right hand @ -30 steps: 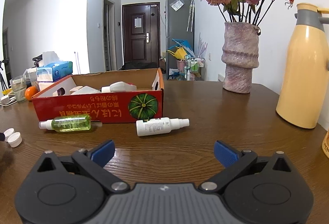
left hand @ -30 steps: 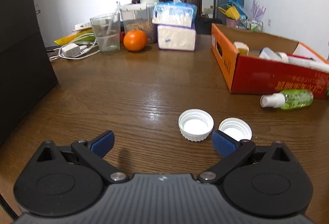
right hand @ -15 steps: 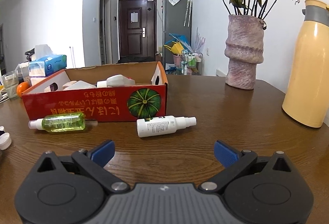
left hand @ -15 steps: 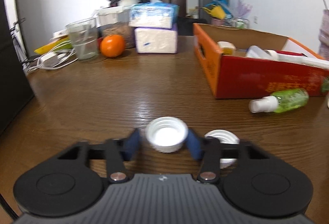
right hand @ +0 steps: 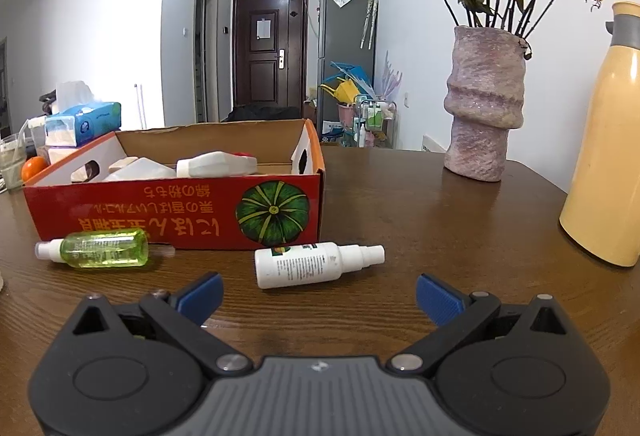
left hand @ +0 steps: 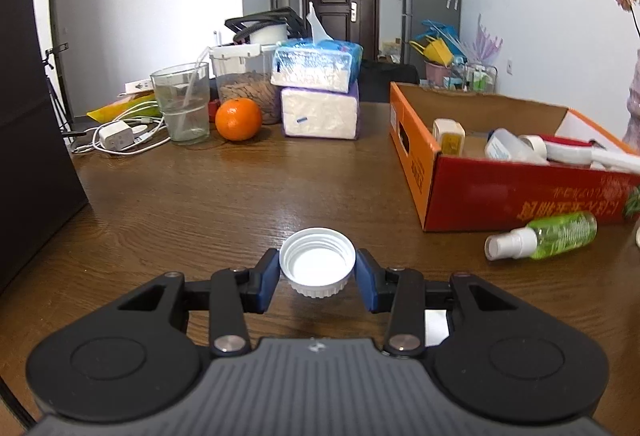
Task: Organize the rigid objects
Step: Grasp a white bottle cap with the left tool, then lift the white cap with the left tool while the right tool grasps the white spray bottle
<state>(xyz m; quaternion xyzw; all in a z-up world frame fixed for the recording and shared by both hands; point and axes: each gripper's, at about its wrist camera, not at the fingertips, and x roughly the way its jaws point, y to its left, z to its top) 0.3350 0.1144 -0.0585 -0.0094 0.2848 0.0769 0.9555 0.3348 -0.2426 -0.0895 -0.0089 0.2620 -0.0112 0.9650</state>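
Observation:
My left gripper (left hand: 317,278) is shut on a white screw cap (left hand: 317,260) and holds it above the wooden table, open side up. A second white cap (left hand: 435,326) shows partly behind the right finger. A red cardboard box (left hand: 520,195) with several items inside stands to the right; it also shows in the right wrist view (right hand: 176,215). A green spray bottle (left hand: 548,236) lies in front of it, also in the right wrist view (right hand: 96,248). My right gripper (right hand: 319,294) is open and empty, just short of a white spray bottle (right hand: 308,263) lying on its side.
At the back left stand a glass (left hand: 182,101), an orange (left hand: 238,119), a jar, stacked tissue packs (left hand: 318,91) and a charger with cables (left hand: 116,137). A dark panel (left hand: 32,107) is at the left. A vase of flowers (right hand: 484,103) and a yellow flask (right hand: 608,155) stand right.
My left gripper closed on the white cap and lifted it off the table. My right gripper moved forward toward the white spray bottle and stays open.

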